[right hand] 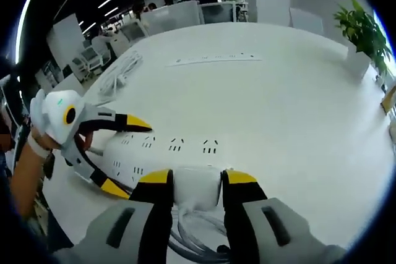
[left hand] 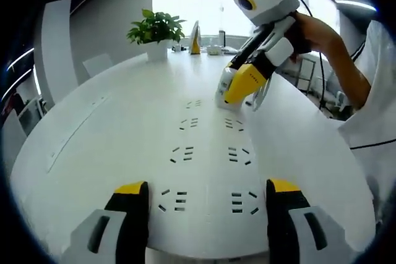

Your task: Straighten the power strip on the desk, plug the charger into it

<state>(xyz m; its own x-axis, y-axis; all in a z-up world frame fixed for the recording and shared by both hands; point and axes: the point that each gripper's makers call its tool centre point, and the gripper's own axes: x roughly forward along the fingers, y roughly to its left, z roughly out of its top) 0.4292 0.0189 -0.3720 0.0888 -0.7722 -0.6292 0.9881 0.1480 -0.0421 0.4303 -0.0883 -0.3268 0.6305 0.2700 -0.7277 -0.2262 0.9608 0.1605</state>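
A wide white power strip (left hand: 210,153) with two rows of sockets runs away from my left gripper (left hand: 207,211). That gripper is open, with one jaw along each long side of the strip's near end. At the strip's far end my right gripper (left hand: 238,94) comes in from the upper right, shut on a white charger (left hand: 224,88) that hangs just above the last sockets. In the right gripper view the charger (right hand: 197,193) sits between the jaws of my right gripper (right hand: 197,180), with its cable looped below. Beyond it lie the power strip (right hand: 176,146) and my left gripper (right hand: 127,156).
A potted plant (left hand: 156,29) stands at the far end of the white desk (left hand: 93,128). A second slim strip (right hand: 213,60) and a coiled white cable (right hand: 120,69) lie farther off. A person's arm (left hand: 334,54) reaches in from the right. Office chairs stand behind.
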